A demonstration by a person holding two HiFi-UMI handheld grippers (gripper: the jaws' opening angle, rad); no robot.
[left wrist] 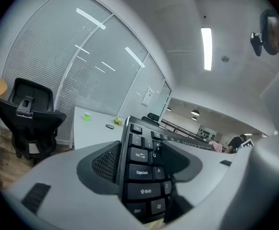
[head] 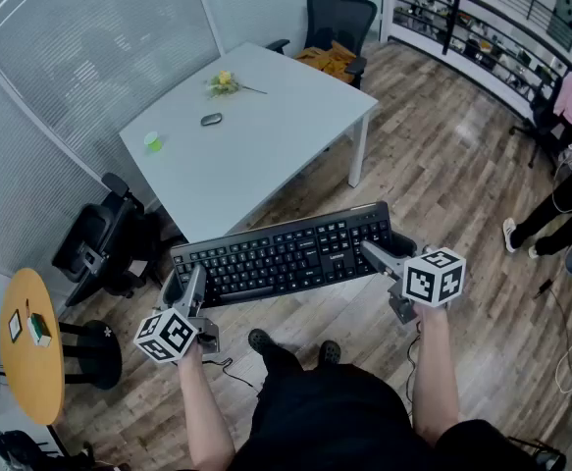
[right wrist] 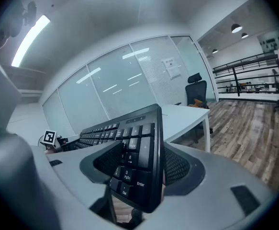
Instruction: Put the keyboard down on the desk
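A black keyboard hangs in the air over the wooden floor, short of the white desk. My left gripper is shut on its left end, and my right gripper is shut on its right end. In the left gripper view the keyboard stands edge-on between the pads, Caps Lock and Shift keys showing. The right gripper view shows the number-pad end of the keyboard clamped between the pads, with the desk behind it.
On the desk lie a green cup, a dark mouse and a yellow flower. Black chairs stand at the desk's left and far end. A round orange table is at left. A person stands at right.
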